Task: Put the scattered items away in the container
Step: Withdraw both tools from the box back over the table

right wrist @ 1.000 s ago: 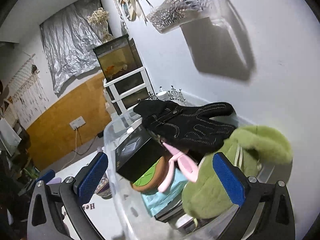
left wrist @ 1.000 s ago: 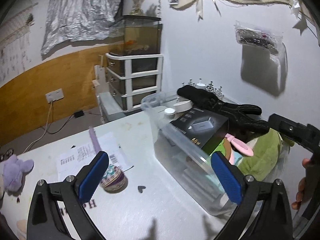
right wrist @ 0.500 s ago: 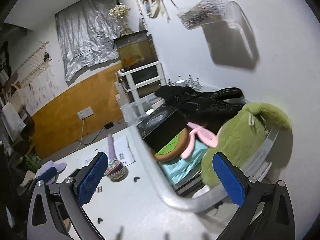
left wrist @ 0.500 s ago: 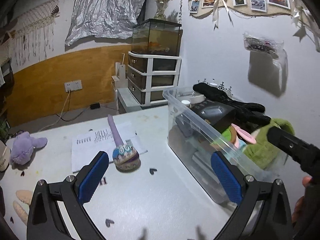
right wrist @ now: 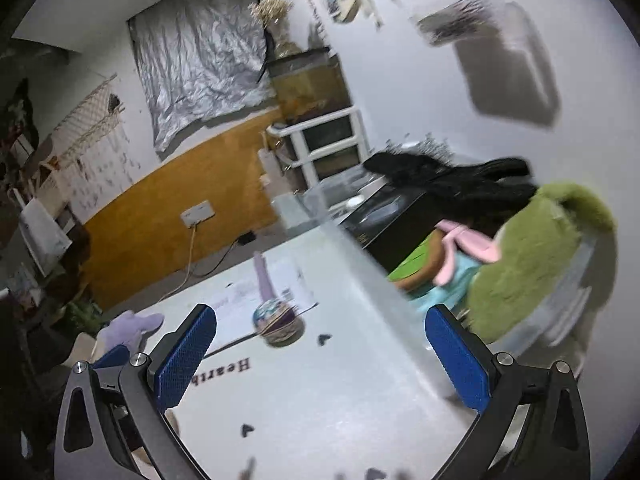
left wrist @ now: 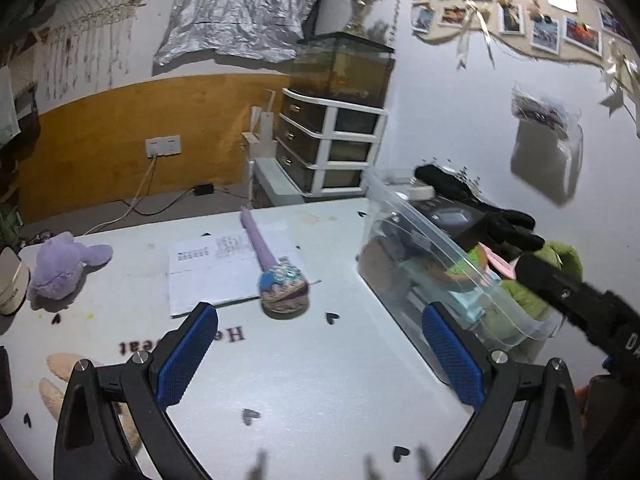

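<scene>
Bench (left wrist: 304,364) space lies bare ahead of your 2 grippers; left gripper (left wrist: 320,356) and right gripper (right wrist: 322,356) hold their fingers wide apart, gripping nothing. The clear container (left wrist: 452,256) sits at the bench's right edge, heaped full, black glove (left wrist: 480,208) on top. The purple-handled toy (left wrist: 276,276) lies across a paper sheet (left wrist: 208,272), well left of it.

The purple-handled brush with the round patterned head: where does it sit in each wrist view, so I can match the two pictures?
Left wrist: purple-handled brush lies centre frame on the table, its head just past the paper sheet, left of the clear container.
Right wrist: brush sits centre-left, between the open fingers and beyond them.
Shared landmark: the black heart sticker right of its head.
</scene>
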Available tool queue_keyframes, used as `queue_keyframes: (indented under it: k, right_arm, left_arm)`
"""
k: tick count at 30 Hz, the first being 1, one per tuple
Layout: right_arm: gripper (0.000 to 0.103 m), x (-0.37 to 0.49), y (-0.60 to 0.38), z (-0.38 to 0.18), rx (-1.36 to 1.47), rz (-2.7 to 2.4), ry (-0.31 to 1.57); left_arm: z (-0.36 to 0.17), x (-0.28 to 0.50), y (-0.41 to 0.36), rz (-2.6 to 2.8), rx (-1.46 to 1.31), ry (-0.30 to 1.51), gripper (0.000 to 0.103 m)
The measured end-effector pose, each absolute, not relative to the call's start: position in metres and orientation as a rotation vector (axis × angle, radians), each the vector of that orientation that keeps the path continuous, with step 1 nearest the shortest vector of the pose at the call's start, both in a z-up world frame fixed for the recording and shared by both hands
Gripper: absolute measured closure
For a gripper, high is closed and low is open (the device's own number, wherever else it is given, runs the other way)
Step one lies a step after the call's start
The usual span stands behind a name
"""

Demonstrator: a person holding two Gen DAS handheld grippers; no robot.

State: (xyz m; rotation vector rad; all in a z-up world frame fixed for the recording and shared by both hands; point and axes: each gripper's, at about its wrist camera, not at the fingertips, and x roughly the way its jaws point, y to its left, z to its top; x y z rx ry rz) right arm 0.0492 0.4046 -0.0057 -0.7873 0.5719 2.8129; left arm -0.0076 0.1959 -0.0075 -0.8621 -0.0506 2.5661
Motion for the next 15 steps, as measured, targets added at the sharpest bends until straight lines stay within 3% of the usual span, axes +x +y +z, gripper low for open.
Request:
queue_keyframes:
  k: [15]
  right_arm:
    - [0.000,-0.012,0.331,-0.010,-0.905,2.922,0.479]
  left_arm:
    - [-0.011,-0.039,0.115,2.724,-0.896,-0.128,0.001]
